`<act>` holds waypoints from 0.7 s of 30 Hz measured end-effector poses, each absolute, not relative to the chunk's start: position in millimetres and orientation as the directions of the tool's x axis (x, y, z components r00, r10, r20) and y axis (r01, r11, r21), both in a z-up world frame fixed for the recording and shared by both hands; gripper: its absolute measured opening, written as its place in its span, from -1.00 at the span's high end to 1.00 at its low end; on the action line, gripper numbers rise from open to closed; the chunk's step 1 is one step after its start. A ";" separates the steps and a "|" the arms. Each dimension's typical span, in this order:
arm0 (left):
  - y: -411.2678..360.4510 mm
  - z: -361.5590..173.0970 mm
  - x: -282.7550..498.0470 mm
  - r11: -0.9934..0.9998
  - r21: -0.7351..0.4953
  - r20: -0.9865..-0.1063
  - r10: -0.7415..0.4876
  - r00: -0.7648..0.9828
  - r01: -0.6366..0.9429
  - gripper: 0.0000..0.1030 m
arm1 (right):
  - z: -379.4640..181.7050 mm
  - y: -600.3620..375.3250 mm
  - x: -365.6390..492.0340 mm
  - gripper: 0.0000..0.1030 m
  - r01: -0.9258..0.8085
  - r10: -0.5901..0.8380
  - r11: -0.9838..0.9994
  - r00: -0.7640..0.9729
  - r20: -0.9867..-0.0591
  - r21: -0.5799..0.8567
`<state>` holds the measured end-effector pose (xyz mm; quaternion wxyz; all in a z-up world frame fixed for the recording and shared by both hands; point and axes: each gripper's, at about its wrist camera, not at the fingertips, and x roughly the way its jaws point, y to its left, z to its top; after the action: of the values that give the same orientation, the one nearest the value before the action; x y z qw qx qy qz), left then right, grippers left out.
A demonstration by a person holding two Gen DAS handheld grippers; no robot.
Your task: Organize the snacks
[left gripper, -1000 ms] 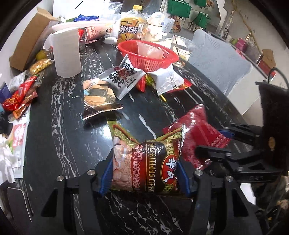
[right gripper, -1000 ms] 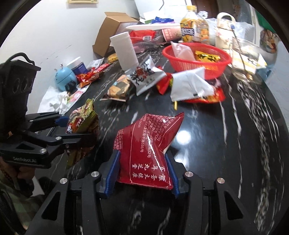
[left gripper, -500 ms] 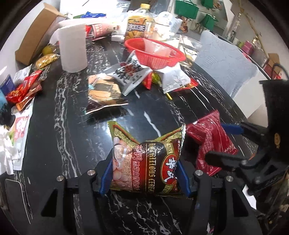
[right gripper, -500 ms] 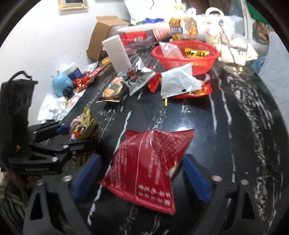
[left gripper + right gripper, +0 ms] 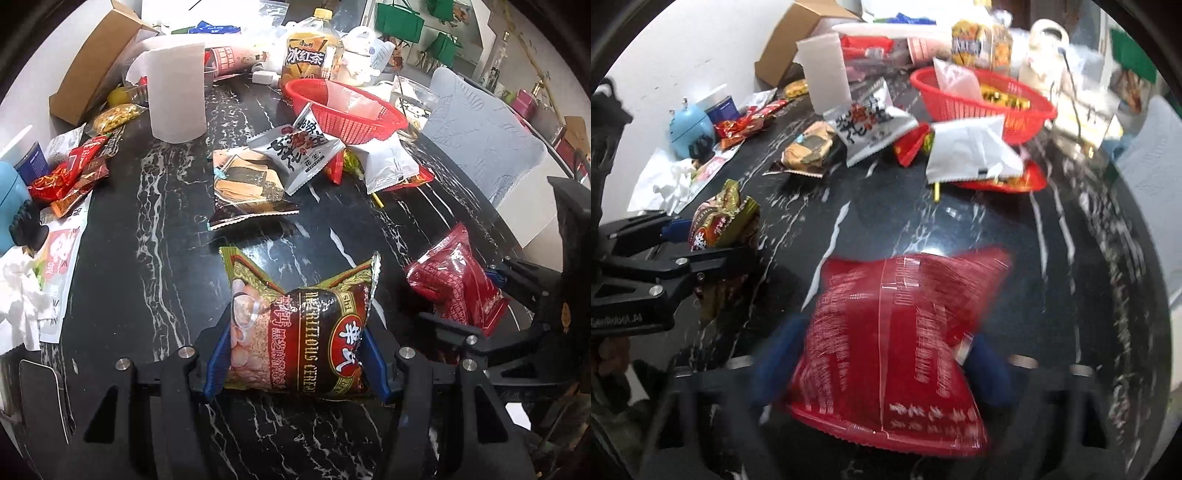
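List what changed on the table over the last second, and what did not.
The right gripper, shut on the red packet a second ago, spread its fingers half a second ago and now looks closed in on it again, though the right wrist view is blurred. The left gripper stayed shut on the cereal packet. The red basket and the loose snacks did not move.
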<state>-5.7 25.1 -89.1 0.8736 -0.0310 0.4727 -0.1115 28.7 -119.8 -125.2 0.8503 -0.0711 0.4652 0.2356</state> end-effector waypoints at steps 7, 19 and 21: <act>21.3 -86.6 -8.7 0.966 -0.175 -0.813 -0.252 0.525 0.192 -0.15 | -122.5 -132.4 23.2 -0.18 -0.474 0.410 0.861 0.433 -0.803 0.184; 2.0 -73.7 -20.1 0.942 -0.184 -0.788 -0.312 0.530 0.281 -0.15 | -110.2 -141.0 3.2 -0.18 -0.482 0.482 0.837 0.428 -0.764 0.258; -2.4 -71.0 -21.2 0.938 -0.179 -0.784 -0.319 0.533 0.297 -0.15 | -108.2 -144.4 -0.1 -0.18 -0.475 0.480 0.841 0.437 -0.761 0.258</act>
<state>-21.2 -2.4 -71.0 0.8753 -0.0119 0.4502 -0.1761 -0.1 -144.4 -108.2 0.8477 0.0028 0.4495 0.2817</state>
